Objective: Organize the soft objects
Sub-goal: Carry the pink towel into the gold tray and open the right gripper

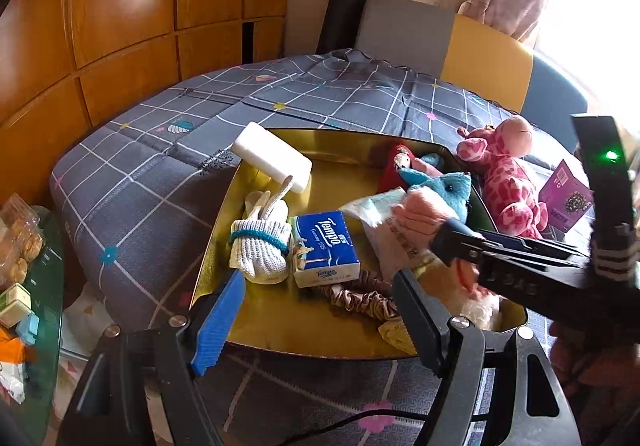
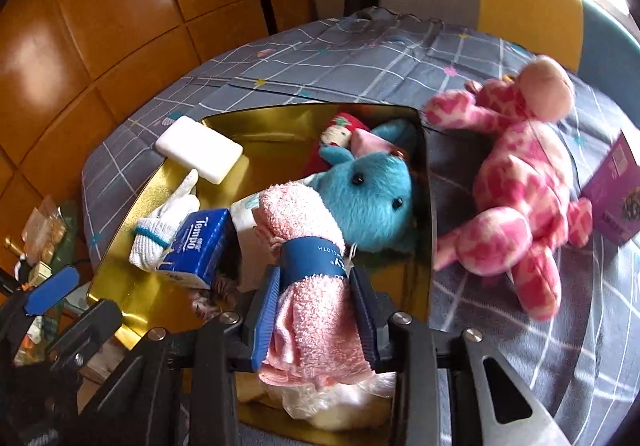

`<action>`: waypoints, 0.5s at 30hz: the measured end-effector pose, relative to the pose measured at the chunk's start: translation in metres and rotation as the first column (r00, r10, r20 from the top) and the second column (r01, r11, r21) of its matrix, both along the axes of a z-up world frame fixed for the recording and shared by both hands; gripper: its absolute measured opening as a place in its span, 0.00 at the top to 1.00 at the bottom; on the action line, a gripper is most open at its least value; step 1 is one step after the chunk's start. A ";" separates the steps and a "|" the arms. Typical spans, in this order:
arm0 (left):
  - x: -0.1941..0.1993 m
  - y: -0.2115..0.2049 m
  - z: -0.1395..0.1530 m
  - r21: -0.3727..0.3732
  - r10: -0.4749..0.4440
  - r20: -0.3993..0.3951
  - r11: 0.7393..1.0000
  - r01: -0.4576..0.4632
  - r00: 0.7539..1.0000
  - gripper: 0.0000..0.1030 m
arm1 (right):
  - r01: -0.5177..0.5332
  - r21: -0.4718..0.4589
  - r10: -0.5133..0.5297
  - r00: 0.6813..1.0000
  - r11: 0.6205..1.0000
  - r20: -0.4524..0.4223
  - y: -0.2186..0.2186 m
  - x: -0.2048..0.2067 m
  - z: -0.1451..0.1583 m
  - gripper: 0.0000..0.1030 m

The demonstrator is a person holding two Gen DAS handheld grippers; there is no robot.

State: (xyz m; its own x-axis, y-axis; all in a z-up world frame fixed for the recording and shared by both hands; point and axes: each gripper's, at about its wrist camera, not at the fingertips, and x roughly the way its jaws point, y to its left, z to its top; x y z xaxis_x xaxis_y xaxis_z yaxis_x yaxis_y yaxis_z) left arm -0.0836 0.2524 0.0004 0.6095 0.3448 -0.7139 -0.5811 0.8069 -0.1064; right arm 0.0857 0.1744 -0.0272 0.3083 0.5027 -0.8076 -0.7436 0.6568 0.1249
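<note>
Gold tray (image 1: 280, 322) sits on a bench covered with a grey checked cloth (image 1: 132, 186). Far-left tray corner: white foam block (image 1: 272, 156) resting on the rim. Just nearer, rolled white gloves (image 1: 260, 242) bound with a teal band, touching a blue Tempo tissue pack (image 1: 325, 246) on their right. A frilly beige scrunchie (image 1: 360, 296) lies near the pack's near edge. Left hand-held gripper (image 1: 316, 320) hovers over the tray's near rim, jaws wide, nothing between them. Right hand-held gripper (image 2: 318, 310) is clamped on a rolled pink towel (image 2: 304, 230) with a navy paper band, above the tray's right half; a clear bag lies beneath. Blue plush (image 2: 368, 198) sits just beyond the towel against the right wall, a red doll (image 2: 340, 130) behind it. Outside the tray, right: pink spotted plush giraffe (image 2: 516, 186) on the cloth, and a purple box (image 2: 616, 190) at the far right edge
</note>
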 end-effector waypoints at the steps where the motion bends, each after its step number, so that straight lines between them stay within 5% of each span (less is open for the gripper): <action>1: 0.000 0.000 0.000 0.001 -0.001 0.000 1.000 0.001 1.000 0.25 | -0.006 0.004 0.006 1.000 1.000 -0.008 0.003 0.001 -0.001 0.66; 15: 0.000 -0.003 0.000 0.000 -0.003 -0.002 1.000 0.003 1.000 0.21 | 0.021 0.039 -0.020 1.000 0.999 -0.024 -0.016 -0.012 -0.002 0.58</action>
State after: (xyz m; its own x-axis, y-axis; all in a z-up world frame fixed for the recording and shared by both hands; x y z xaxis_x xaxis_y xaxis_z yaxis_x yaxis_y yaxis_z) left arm -0.0835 0.2496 0.0003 0.6093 0.3429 -0.7149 -0.5786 0.8088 -0.1053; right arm 0.0738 0.1583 -0.0297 0.2997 0.5278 -0.7947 -0.7265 0.6662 0.1685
